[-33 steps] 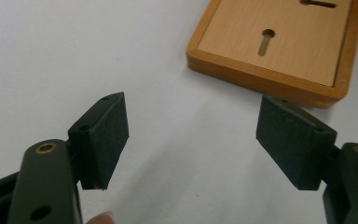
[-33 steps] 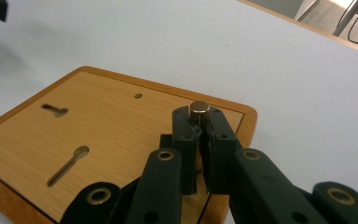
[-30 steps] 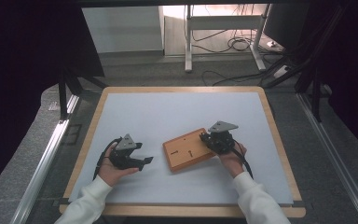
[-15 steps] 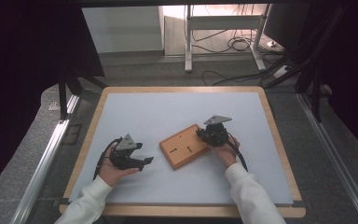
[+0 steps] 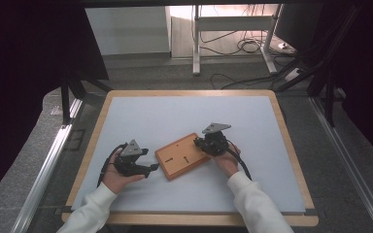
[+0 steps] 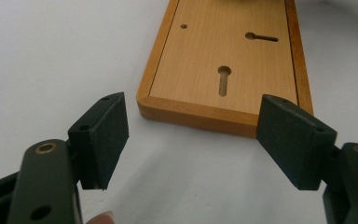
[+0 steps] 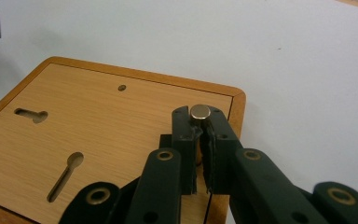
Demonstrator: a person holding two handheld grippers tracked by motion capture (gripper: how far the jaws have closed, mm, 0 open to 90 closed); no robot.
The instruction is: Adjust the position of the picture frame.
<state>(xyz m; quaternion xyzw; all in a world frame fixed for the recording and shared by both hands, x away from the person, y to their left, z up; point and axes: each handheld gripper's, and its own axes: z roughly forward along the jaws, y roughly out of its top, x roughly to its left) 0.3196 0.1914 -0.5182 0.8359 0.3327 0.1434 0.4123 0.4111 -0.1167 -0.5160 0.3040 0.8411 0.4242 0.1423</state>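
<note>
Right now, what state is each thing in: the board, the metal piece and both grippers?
Wooden board: lying flat on the white mat, keyhole slots facing up.
Small metal knob: pinched between the right gripper's fingers, at the board's corner.
Right gripper: shut on the knob.
Left gripper: open, fingers apart, just short of the board's end.

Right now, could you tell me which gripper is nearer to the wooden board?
Right. The right gripper is over the wooden board at its far corner, pinching a small metal disc; the left gripper waits just short of its near end.
</note>
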